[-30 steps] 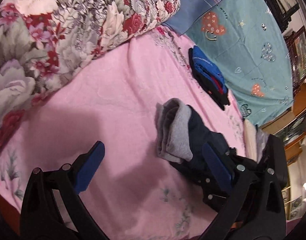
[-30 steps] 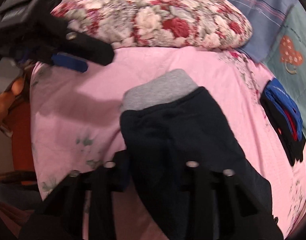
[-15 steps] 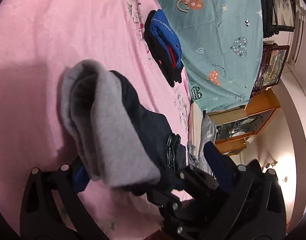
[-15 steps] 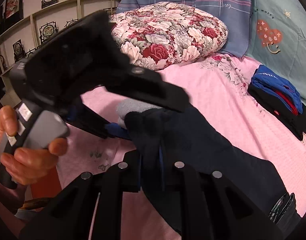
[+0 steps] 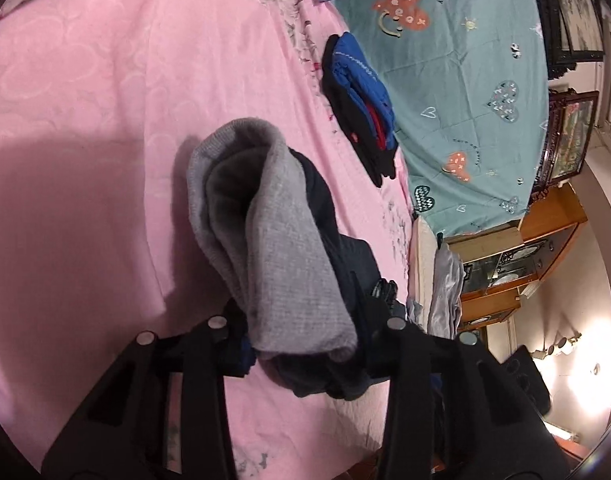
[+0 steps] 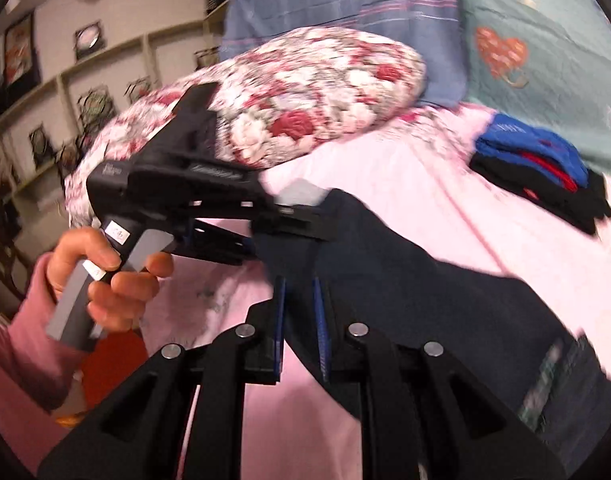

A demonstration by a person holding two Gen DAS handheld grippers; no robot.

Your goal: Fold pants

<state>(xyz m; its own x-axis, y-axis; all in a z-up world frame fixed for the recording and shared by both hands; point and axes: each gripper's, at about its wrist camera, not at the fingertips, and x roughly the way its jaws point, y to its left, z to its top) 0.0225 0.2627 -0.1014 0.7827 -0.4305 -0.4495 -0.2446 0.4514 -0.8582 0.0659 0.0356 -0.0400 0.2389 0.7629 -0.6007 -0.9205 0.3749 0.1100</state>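
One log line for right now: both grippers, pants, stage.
left gripper: closing on grey waistband | right gripper: shut on pants | pants: partly folded on pink sheet | stage: fold in progress

Open pink bedsheet (image 5: 85,128) left of pants (image 5: 289,248); folded clothes (image 5: 361,108) beyond.

Right-wrist view motion-blurred — pants (image 6: 405,264) cut off lower right.

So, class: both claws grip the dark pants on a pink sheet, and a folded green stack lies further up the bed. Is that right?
Not quite. The stack is blue, black and red, not green, as the left wrist view shows. The rest holds: the left claw and the right claw both grip the pants on the pink sheet.
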